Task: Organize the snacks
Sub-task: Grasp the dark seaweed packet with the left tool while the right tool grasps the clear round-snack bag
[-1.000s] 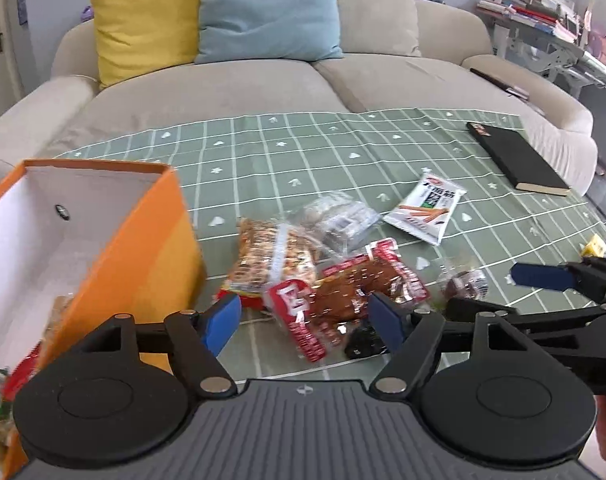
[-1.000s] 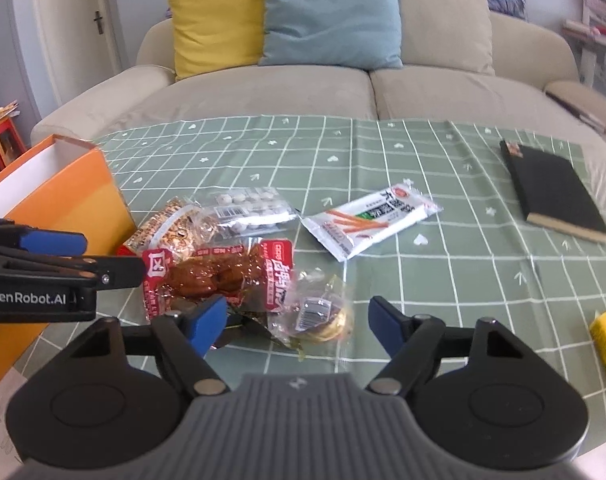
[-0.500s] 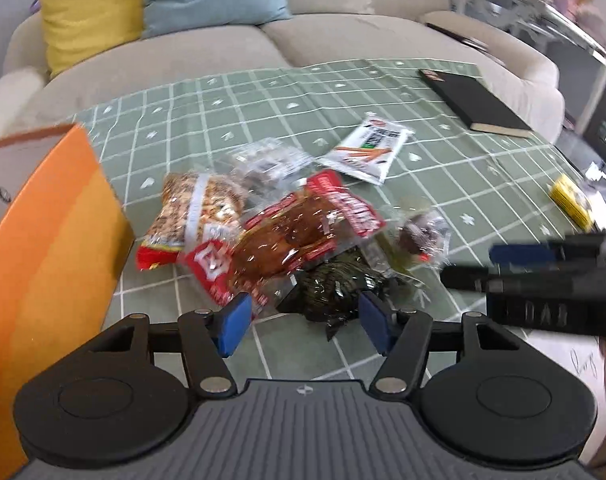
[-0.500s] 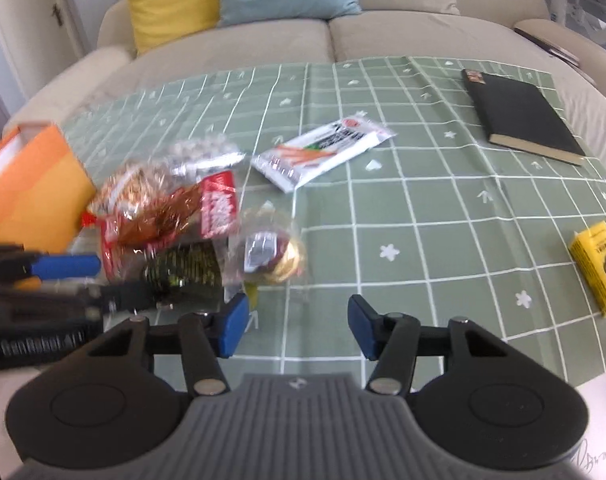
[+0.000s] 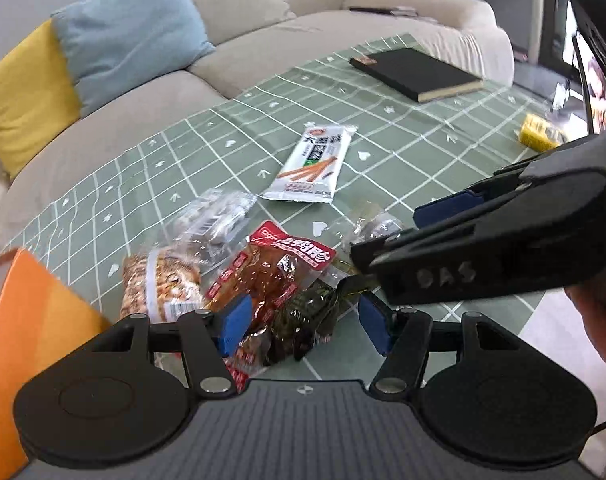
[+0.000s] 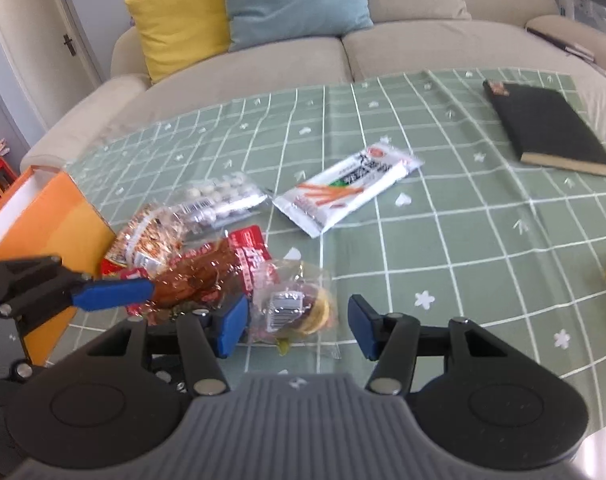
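Between left tool (image 5: 301,326) pads: dark packet (image 5: 303,320), untouched, jaws just narrowed.
Right tool (image 6: 297,326): open over clear packet (image 6: 299,308).
Advice: lower, squeeze mid-packet, avoid red neighbour (image 5: 271,276).

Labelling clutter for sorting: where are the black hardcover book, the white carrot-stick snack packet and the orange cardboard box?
black hardcover book (image 6: 547,128), right wrist view, cover middle
white carrot-stick snack packet (image 6: 345,188), right wrist view, packet middle
orange cardboard box (image 6: 59,224), right wrist view, outer side wall

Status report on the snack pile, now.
Left gripper open, closing over dark green packet. Right gripper open over clear cookie packet. Orange box beside pile. Grippers crowd each other.
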A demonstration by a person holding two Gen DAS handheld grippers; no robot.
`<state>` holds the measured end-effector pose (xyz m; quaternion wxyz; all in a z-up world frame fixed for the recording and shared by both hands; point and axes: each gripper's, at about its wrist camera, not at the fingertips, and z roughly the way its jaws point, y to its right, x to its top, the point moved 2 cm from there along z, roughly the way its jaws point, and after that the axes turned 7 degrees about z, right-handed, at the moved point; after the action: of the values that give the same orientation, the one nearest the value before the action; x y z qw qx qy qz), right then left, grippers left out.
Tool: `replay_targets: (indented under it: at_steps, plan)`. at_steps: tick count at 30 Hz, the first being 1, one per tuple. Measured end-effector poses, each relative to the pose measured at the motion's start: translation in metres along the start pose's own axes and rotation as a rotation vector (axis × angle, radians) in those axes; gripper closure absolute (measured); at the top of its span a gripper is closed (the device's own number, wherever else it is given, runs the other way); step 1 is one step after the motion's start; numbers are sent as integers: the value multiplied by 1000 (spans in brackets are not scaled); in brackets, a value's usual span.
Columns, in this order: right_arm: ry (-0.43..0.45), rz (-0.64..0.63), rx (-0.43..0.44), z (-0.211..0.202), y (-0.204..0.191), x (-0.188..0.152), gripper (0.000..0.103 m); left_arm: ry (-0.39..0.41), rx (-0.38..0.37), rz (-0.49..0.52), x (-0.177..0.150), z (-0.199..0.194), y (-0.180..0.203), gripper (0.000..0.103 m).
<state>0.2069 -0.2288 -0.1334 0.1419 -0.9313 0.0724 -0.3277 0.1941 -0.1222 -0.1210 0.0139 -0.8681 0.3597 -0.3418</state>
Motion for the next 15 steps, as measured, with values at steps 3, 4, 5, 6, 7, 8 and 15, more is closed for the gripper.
replay_targets:
  at_steps: [3, 4, 5, 6, 7, 8, 15]
  plan:
    - [-16, 9, 3, 7, 2, -2, 52, -37, -2, 23, 1, 9, 4, 51]
    - [-19, 9, 2, 8, 3, -3, 53, -48, -4, 25, 0, 12, 5, 53]
    - [-19, 8, 3, 8, 3, -3, 55, -51, 6, 29, -1, 14, 6, 55]
    - [-20, 7, 1, 7, 4, -3, 55, -53, 21, 36, -2, 15, 8, 56]
    - [-21, 7, 0, 7, 5, -3, 56, -53, 27, 39, -3, 16, 9, 57]
    - [-22, 7, 2, 7, 5, -3, 56, -55, 34, 40, -4, 16, 10, 58]
    - [-34, 23, -6, 6, 8, -4, 63, -84, 103, 85, -1, 18, 24, 63]
